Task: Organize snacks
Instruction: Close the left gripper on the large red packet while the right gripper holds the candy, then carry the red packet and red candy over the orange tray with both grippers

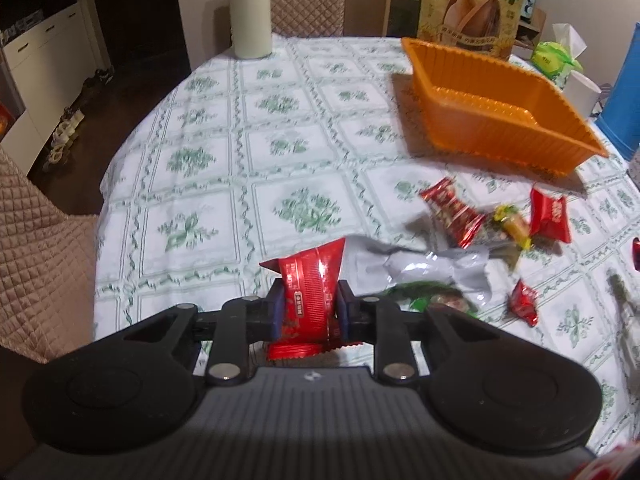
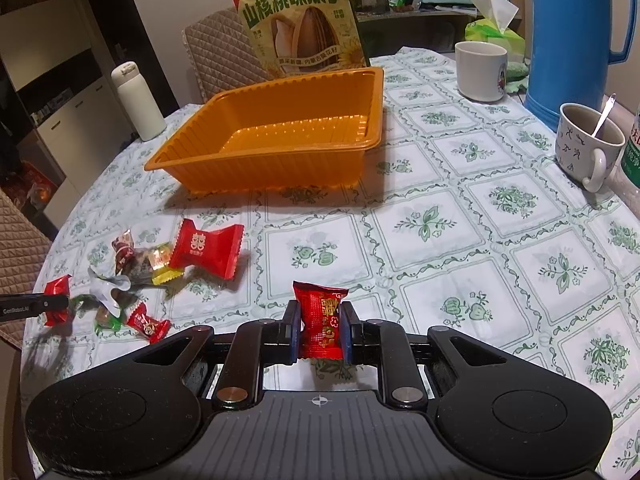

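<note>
My left gripper point(image 1: 311, 305) is shut on a red snack packet point(image 1: 310, 280), which stands upright between its blue pads. In the right wrist view my right gripper point(image 2: 320, 330) is shut on a smaller red candy packet point(image 2: 323, 320). An orange plastic tray point(image 1: 500, 116) point(image 2: 276, 132) sits empty on the floral tablecloth. Several loose wrapped candies point(image 1: 500, 220) point(image 2: 160, 264) lie scattered between the grippers and the tray, among them a large red one point(image 2: 208, 250). At the left edge of the right wrist view, part of the left gripper point(image 2: 34, 304) shows beside the candies.
A sunflower-seed bag point(image 2: 300, 20) stands behind the tray. A white bottle point(image 1: 250, 12) point(image 2: 138, 100) is at the table's far side. A blue jug point(image 2: 576, 40), a white cup point(image 2: 480, 70), a mug with a spoon point(image 2: 588, 144) and tissues point(image 2: 494, 28) crowd the right. Quilted chairs point(image 1: 36, 248) surround the table.
</note>
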A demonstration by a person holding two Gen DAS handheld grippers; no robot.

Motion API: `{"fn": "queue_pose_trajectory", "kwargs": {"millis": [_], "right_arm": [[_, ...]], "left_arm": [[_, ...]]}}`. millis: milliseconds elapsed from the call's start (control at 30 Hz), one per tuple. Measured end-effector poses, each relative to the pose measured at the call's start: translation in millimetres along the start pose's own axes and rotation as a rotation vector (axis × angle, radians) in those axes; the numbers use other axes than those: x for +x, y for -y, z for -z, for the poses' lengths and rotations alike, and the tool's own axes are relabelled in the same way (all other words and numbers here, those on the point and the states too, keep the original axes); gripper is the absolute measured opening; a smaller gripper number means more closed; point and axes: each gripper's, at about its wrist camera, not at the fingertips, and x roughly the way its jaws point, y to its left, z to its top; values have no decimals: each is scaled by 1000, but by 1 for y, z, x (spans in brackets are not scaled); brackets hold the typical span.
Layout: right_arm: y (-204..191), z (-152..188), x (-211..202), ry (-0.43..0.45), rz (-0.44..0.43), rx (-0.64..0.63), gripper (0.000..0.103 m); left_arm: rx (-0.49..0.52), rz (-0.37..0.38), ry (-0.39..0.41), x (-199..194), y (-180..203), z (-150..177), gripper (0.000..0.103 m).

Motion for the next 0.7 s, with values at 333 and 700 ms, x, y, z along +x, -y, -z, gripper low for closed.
{"fn": "queue_pose_trajectory", "kwargs": {"millis": [333,700], "right_arm": [[4,-35,-5,65,-33,3,20],[0,-99,13,155,-62,5,20]], "left_arm": [[92,101,86,-16,29,-56,23],[153,213,148,13,94,-135,23]]}}
